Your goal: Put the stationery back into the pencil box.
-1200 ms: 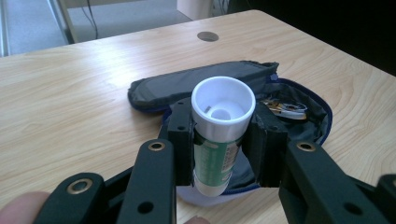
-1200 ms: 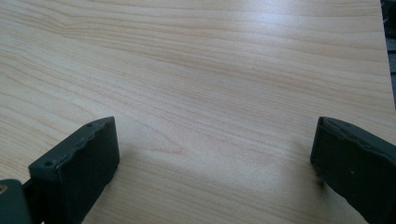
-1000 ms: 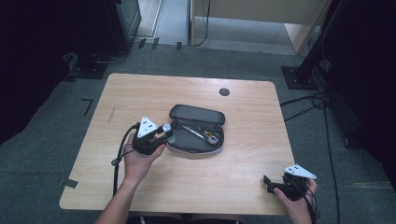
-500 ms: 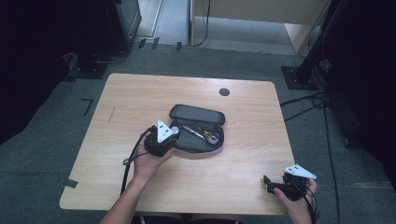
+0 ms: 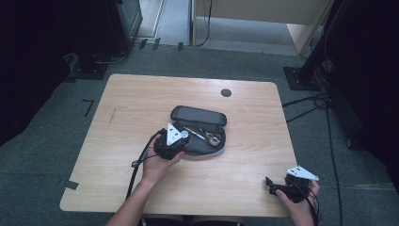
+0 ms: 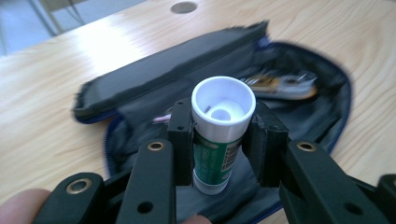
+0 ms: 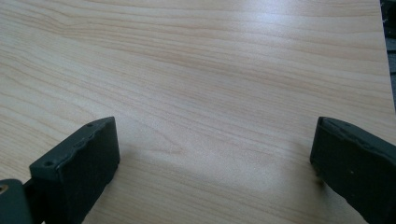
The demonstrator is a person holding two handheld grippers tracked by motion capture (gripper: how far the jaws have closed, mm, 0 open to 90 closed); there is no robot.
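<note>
**Glue stick over the open case**

My left tongs (image 6: pixel 219 140) are clamped on the glue stick (image 6: pixel 219 135), held upright just above the open case (image 6: pixel 322 93), which lies right under them. A pen and a small metal tool (hard to name) already sit beyond the stick. I judge packing is partway: the stick needs lowering in. My right tongs (image 7: pixel 210 168) hang spread wide apart over bare surface (image 7: pixel 196 70), holding nothing.

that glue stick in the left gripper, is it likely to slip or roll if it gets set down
The glue stick looks like smooth plastic, so it may slip in the left gripper. Being round, it would probably roll if laid flat on the table. The soft pencil case beneath should stop it.
</note>
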